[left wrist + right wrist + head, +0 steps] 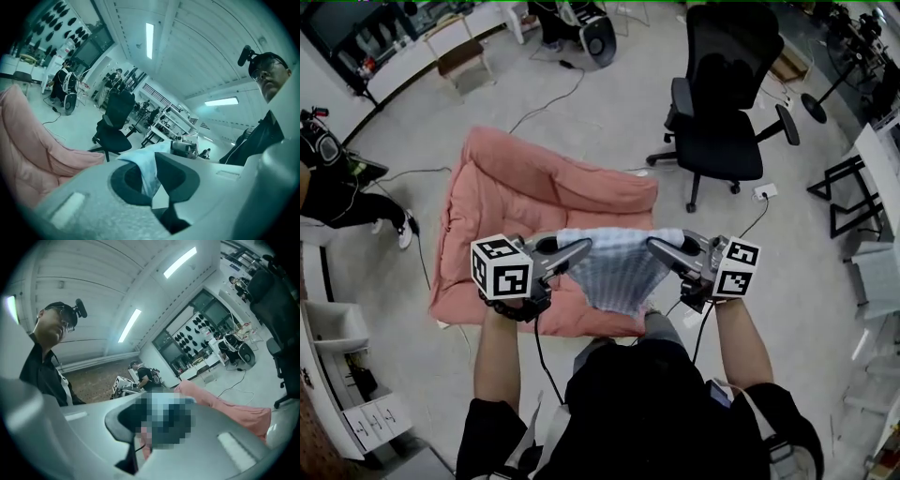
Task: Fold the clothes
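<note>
A light checked garment (619,270) hangs stretched between my two grippers, over a pink quilt (516,187) spread on the floor. My left gripper (584,247) is shut on the garment's left top corner. In the left gripper view the pale cloth (146,169) is pinched between the jaws of the left gripper (153,180), with the quilt (28,140) at the left. My right gripper (655,245) is shut on the right top corner. In the right gripper view a mosaic patch hides the jaws; the quilt (234,409) shows beyond them.
A black office chair (722,103) stands on the floor just beyond the quilt's right corner. Cables (548,101) trail over the floor. A seated person (333,192) is at the left, white shelving (342,375) at the lower left, and desks (877,159) at the right.
</note>
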Tool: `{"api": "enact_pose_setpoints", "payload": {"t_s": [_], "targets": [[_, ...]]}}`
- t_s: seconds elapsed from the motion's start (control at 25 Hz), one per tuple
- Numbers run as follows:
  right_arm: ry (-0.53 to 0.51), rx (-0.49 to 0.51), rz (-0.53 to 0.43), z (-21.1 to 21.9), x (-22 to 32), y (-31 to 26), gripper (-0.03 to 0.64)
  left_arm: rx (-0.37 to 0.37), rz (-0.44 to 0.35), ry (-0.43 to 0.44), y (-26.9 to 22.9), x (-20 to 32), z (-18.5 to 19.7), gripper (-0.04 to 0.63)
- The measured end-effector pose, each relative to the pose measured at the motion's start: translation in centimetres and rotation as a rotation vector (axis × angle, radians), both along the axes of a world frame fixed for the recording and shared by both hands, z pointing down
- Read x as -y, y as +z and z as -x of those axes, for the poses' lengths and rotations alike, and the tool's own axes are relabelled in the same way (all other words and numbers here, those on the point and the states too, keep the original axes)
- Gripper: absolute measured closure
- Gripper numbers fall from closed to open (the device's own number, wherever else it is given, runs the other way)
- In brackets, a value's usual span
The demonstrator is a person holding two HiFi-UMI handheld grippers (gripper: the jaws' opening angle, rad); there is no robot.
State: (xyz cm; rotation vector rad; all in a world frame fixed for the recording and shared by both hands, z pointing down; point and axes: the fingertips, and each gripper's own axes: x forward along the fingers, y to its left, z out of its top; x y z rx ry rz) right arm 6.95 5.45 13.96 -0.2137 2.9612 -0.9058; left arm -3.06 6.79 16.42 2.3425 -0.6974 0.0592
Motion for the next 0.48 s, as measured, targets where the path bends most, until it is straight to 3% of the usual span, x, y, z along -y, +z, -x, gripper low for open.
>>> {"api": "enact_pose_setpoints", "payload": {"t_s": [0.24, 0.48], "targets": [[-0.147, 0.023, -0.013, -0.4, 2.9, -0.4, 0.603, 0.042, 0.015, -0.152, -0.1, 1.0, -1.0, 0.568], [-0.408, -0.024, 0.047, -0.2, 8.3, 2.5, 0.603, 0.064, 0.079, -0.479, 1.8, 3.9, -1.6, 0.569]]}}
